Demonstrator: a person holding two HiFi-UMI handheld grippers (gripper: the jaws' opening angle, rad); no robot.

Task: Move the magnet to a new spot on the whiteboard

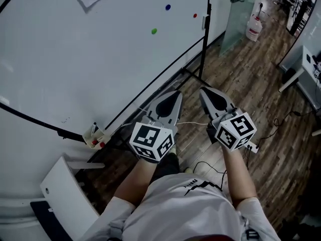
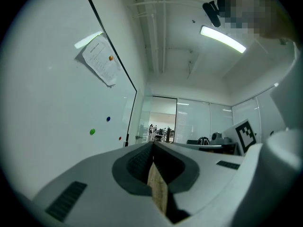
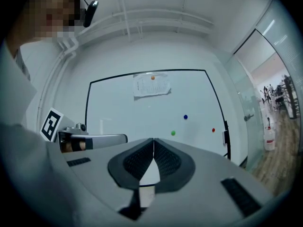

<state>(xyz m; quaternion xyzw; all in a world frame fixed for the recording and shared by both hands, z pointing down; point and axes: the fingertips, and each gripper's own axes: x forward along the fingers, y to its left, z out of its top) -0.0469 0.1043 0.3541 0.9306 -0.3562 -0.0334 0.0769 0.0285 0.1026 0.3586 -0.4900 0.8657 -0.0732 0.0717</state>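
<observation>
The whiteboard [image 1: 75, 59] fills the left of the head view and carries a green magnet [image 1: 154, 31], a blue magnet [image 1: 167, 7] and a red magnet [image 1: 195, 15]. Both grippers hang low over the floor, well short of the board. My left gripper [image 1: 176, 92] is shut and empty, and so is my right gripper [image 1: 202, 89]. In the right gripper view, the shut jaws [image 3: 153, 140] point at the board, with the green magnet [image 3: 173, 133], blue magnet [image 3: 185, 117], red magnet [image 3: 213, 130] and an orange magnet [image 3: 153, 77] pinning a paper sheet. The left gripper [image 2: 152, 143] looks along the board.
The board's black stand post [image 1: 204, 44] and its foot bars lie just ahead of the grippers. A marker tray [image 1: 95, 134] sits at the board's lower edge. Cables [image 1: 200, 164] trail over the wood floor. A glass door [image 1: 241, 9], a water jug [image 1: 254, 26] and a white desk [image 1: 306, 67] stand to the right.
</observation>
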